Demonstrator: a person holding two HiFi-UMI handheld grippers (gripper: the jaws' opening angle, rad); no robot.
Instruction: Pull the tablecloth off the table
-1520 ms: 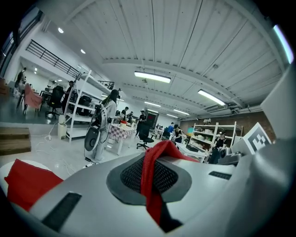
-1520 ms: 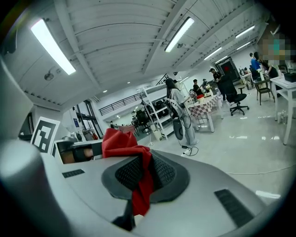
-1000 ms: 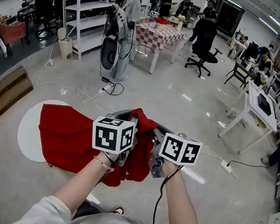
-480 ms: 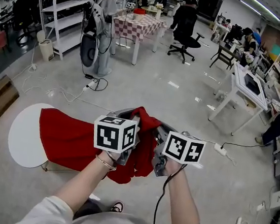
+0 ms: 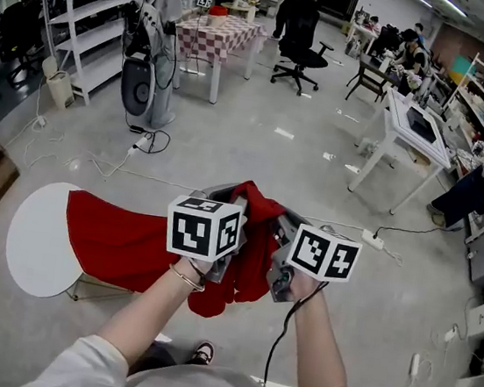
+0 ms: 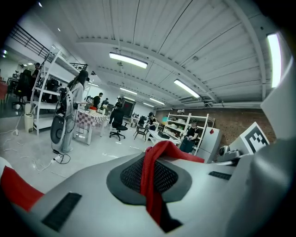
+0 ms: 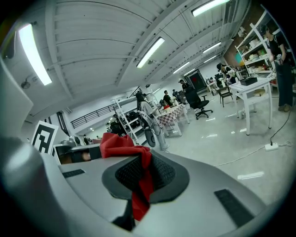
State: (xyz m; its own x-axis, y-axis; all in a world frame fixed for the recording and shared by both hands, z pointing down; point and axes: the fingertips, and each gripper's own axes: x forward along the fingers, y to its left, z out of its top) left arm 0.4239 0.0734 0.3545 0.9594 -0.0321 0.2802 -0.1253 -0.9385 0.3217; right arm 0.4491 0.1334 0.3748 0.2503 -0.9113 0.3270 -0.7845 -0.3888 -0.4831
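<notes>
- Left gripper view: the left gripper [image 6: 149, 177] has its jaws pressed together on a narrow fold of the red tablecloth [image 6: 155, 159], which runs as a creased strip across the dark, mesh-textured pads [image 6: 127, 176] set in smooth grey plastic.
- Right gripper view: the right gripper [image 7: 141, 178] is clamped the same way on another fold, with a crumpled bunch of the cloth standing above its dimpled black pads [image 7: 162, 173].
- In the head view the two grippers sit side by side, each carrying a white cube with black square markers, the left cube [image 5: 204, 227] and the right cube [image 5: 322, 254]; the gathered cloth rises between them.
- From there the soft, matte fabric stretches left in loose folds onto a round white table [image 5: 28, 240], covering its right part and leaving its left part bare.
- The floor [image 5: 256, 155] is glossy pale grey, with cables and a white power strip [image 5: 372, 241] lying on it.
- Farther off stand a table with a red-and-white checked cloth [image 5: 217, 33], a black office chair [image 5: 300, 36], white open shelving [image 5: 77, 34], white desks [image 5: 409, 131] and several people.
- Overhead, a ribbed white ceiling carries long strip lights [image 6: 128, 60].
</notes>
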